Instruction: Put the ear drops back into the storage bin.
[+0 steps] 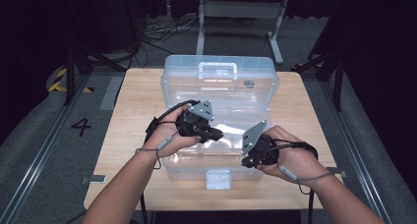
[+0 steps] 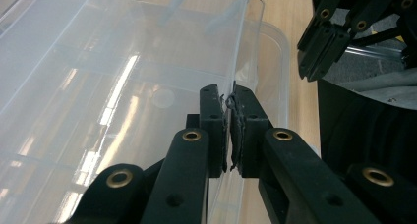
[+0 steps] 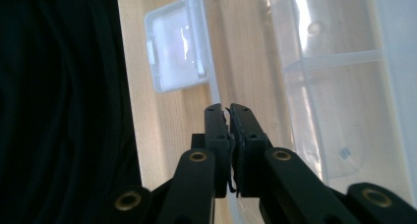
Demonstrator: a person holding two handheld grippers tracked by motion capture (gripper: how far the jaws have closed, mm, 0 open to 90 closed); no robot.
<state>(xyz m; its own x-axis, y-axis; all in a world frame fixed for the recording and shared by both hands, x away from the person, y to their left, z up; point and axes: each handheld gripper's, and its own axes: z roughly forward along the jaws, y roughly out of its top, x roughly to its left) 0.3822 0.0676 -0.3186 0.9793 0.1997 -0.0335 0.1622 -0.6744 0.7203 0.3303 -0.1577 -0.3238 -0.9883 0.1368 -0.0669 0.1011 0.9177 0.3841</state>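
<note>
Jaws of left gripper [image 2: 229, 130] and right gripper [image 3: 229, 140] each clamp the clear box's [image 1: 219, 94] wall.

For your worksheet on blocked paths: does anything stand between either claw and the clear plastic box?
Nothing visible does. The left claw is shut on a thin wall of the clear plastic box, pads on either side of it. The right claw is shut at the box's near rim, beside the white latch.

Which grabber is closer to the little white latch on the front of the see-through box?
Right. The right gripper sits at the box's front edge just beside the latch; the left gripper is farther back, over the clear box.
</note>
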